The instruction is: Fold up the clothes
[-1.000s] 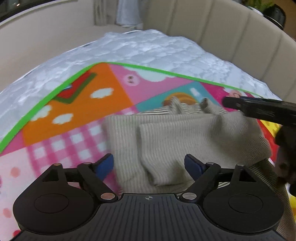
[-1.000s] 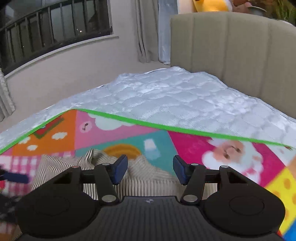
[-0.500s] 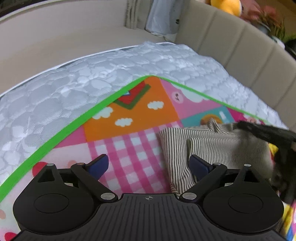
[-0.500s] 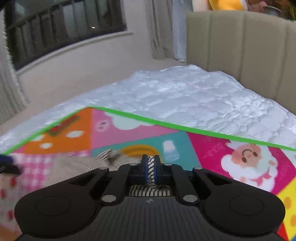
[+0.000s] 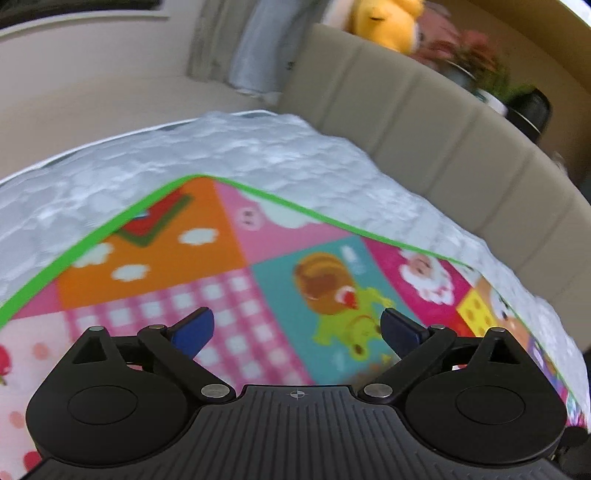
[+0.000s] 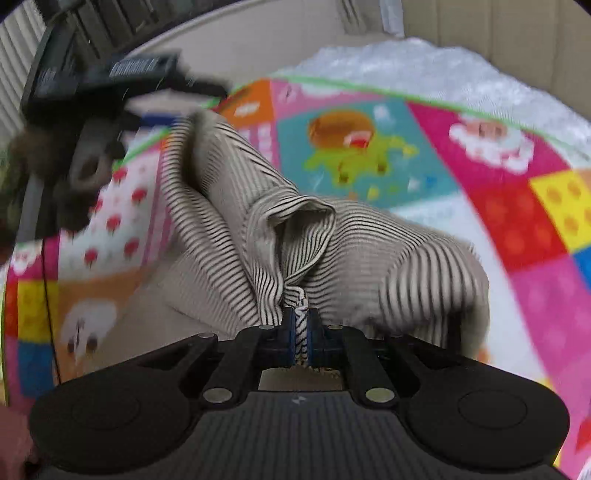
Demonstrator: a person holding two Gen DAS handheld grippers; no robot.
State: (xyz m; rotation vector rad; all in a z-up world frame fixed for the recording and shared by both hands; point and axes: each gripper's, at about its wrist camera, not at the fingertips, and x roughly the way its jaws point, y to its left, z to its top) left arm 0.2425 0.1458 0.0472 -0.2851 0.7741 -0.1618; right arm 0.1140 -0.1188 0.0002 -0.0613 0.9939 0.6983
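Left wrist view: a white quilted mattress [image 5: 280, 155] with a beige padded headboard [image 5: 424, 122] carries a colourful cartoon-patterned play mat edged in green [image 5: 266, 236]; a yellow plush toy [image 5: 384, 22] sits on top of the headboard. The left gripper [image 5: 297, 326] hangs above the mat with its blue-tipped fingers [image 5: 194, 328] spread wide apart and nothing between them; no garment appears in this view. Right wrist view: the same mat [image 6: 498, 192] and mattress [image 6: 424, 62] lie below. The right gripper [image 6: 301, 325] is closed, pinching a fold of the beige black-striped knitted garment [image 6: 295, 236], which bunches into a raised loop just ahead of the fingertips and drapes down onto the mat on both sides. The left gripper [image 6: 173, 120], blurred, stands at upper left, beside the garment's far edge.
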